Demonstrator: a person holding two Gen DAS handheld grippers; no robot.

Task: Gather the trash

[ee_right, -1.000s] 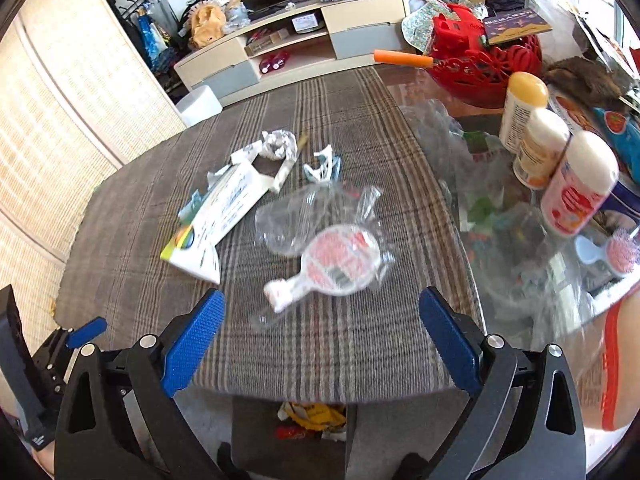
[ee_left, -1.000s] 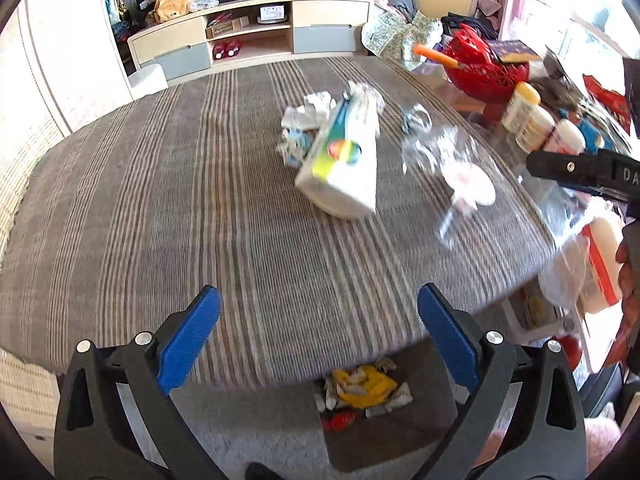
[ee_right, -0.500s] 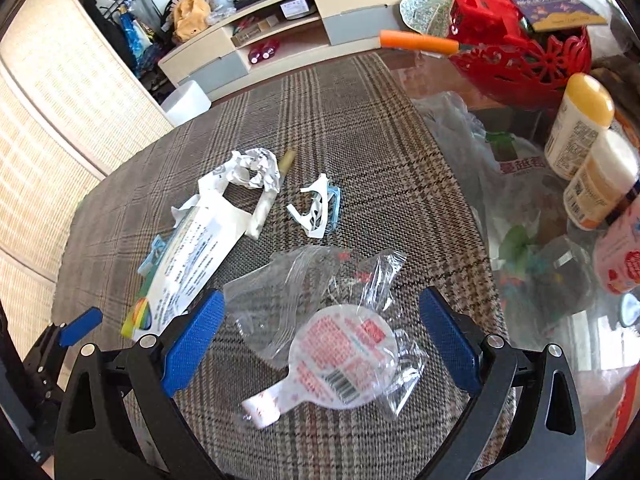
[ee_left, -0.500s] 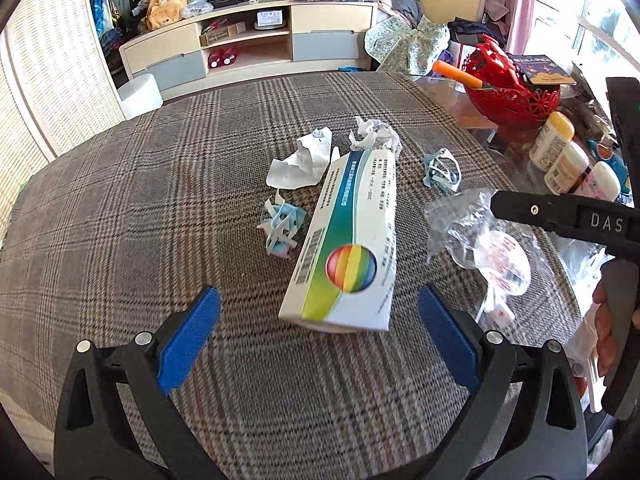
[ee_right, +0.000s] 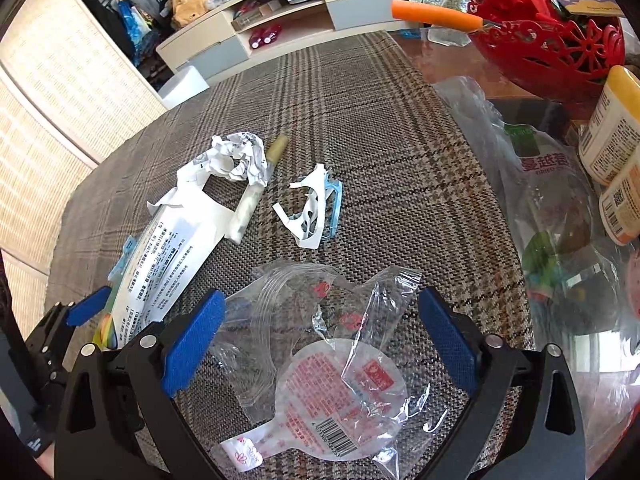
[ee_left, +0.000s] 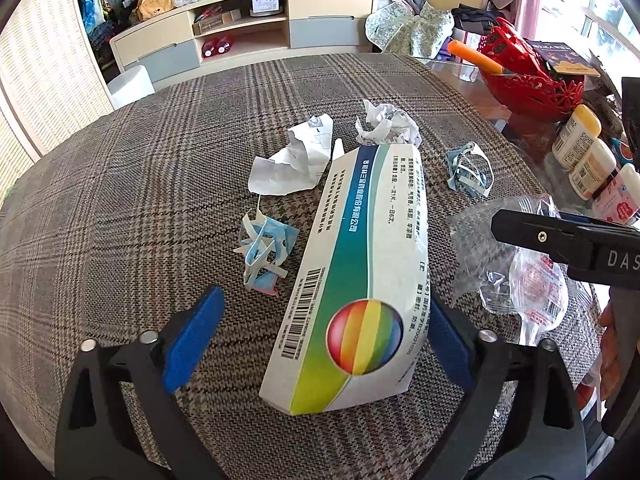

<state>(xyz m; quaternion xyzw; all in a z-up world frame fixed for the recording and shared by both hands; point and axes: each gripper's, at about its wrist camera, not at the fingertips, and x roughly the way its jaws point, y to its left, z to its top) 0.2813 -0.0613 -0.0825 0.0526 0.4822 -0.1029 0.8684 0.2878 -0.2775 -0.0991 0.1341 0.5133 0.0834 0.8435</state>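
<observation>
Carton [ee_left: 360, 276] lay flat on the plaid tablecloth [ee_left: 132, 200], white with a green-and-blue band, rainbow ball and barcode at its near end. That near end sat between the blue pads of the left gripper [ee_left: 316, 340]; the jaws stood apart and had just been closing, left pad clear of the carton, contact on the right pad hard to judge. The left view alone showed the printed top face; the right view gave only the carton's text side, at the left edge.

Clear plastic wrapper [ee_right: 320, 340] with a round red-printed label lay crumpled between the pads of the right gripper [ee_right: 320, 336], jaws wide apart, neither pad pressing it. The left view showed it half hidden behind the right gripper's black finger.

Around these: crumpled paper ball [ee_left: 388, 124], torn white sheet [ee_left: 296, 160], two tangles of blue-and-white strips [ee_left: 262, 252] [ee_left: 468, 172]. A pale tube [ee_right: 256, 192] beside the paper showed in the right view only.

Red basket [ee_right: 560, 40] and white bottles [ee_left: 580, 148] stood at the far right, the bottles cut off in the right view. A hand's edge showed at the left view's lower right, mostly out of frame.
</observation>
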